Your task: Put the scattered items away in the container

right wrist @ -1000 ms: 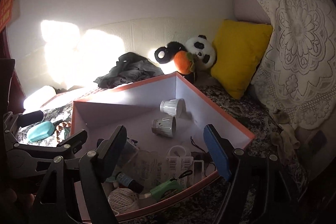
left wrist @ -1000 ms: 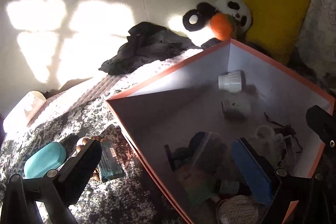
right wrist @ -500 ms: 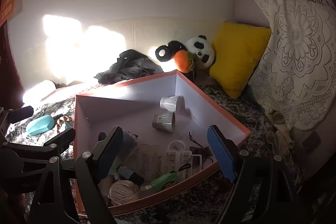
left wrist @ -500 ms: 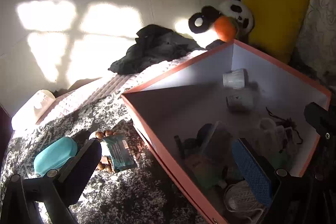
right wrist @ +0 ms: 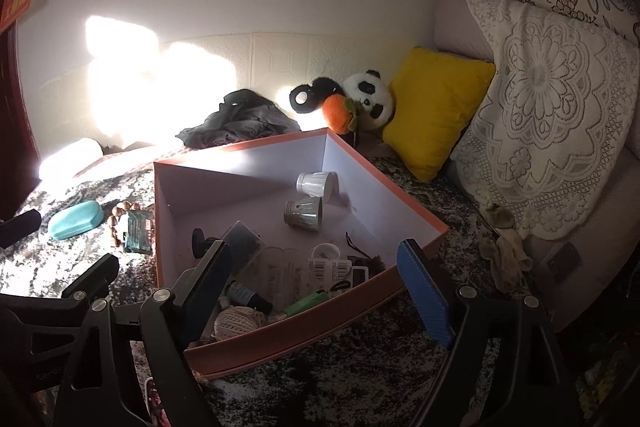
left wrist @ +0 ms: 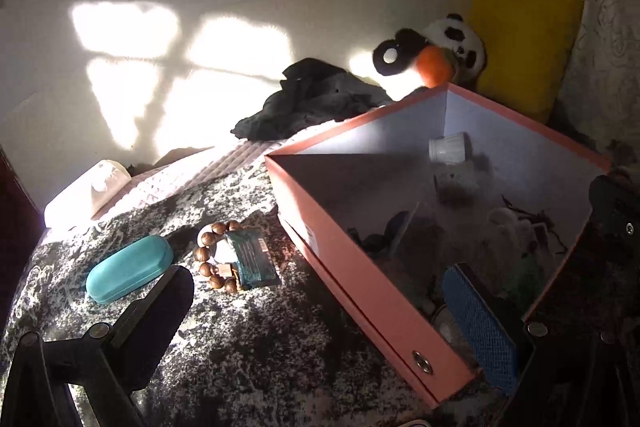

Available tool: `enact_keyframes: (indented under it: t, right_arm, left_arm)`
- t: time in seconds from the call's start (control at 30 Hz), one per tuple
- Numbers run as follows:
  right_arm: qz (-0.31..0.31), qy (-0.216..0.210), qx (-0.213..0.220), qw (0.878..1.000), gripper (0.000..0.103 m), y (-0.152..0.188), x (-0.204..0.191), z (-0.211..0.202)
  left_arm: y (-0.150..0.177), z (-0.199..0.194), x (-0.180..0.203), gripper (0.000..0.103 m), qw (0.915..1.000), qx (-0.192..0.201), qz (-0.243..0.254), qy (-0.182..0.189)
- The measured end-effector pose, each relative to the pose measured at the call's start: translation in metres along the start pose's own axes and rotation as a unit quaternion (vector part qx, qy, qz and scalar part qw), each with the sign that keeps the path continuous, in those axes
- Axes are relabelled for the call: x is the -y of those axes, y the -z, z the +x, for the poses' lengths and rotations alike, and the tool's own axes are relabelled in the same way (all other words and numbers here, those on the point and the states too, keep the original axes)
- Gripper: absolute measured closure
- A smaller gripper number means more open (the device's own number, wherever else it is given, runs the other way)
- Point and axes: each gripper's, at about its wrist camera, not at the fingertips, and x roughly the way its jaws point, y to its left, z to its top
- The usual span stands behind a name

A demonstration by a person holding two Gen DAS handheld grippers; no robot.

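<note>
Left wrist view shows the container (left wrist: 372,283), a broad salmon-pink box with pale lilac inner walls, sitting open on a bed (left wrist: 256,359) covered in a mottled black-and-white spread. Inside it lie two small ribbed cups (right wrist: 314,183), a ball of twine (right wrist: 234,323), a dark little bottle (right wrist: 248,295), a green lighter-shaped thing (right wrist: 306,303) and some tagged packaging, mostly crowded toward the near corner; the far half of the floor is bare. Left of the box, still out on the spread, are a teal glasses case (left wrist: 128,269), a wooden bead bracelet (left wrist: 214,255) and a teal packet (left wrist: 252,259) lying across the bracelet. The packet sits just beside the box's left wall, the case farther out, with open spread in front of them.

The left gripper (left wrist: 320,307) is spread wide with nothing in it, its dark finger near the case and its blue-padded finger over the box's near corner. The right gripper (right wrist: 316,279) hangs above the box's near edge, also wide apart and gripping nothing.

Behind the box are a crumpled dark garment (left wrist: 312,99), a panda toy (right wrist: 364,99) and a yellow cushion (right wrist: 436,107).

Compared with a second ago, the left view has swung left: the case, beads and packet now lie fully in sight, and the box has slid toward the right.
</note>
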Motion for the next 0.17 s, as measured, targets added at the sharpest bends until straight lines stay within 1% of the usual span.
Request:
enact_keyframes:
  t: [0.03, 0.17]
  right_arm:
    - [0.002, 0.003, 0.001, 1.0, 0.016, 0.002, 0.001, -0.005]
    - [0.01, 0.005, -0.001, 1.0, 0.015, 0.014, 0.004, -0.021]
  left_arm:
    - [0.002, -0.004, 0.0, 0.0, 1.0, -0.001, -0.002, 0.0]
    - [0.01, -0.018, -0.003, 0.0, 0.9984, 0.003, -0.03, 0.047]
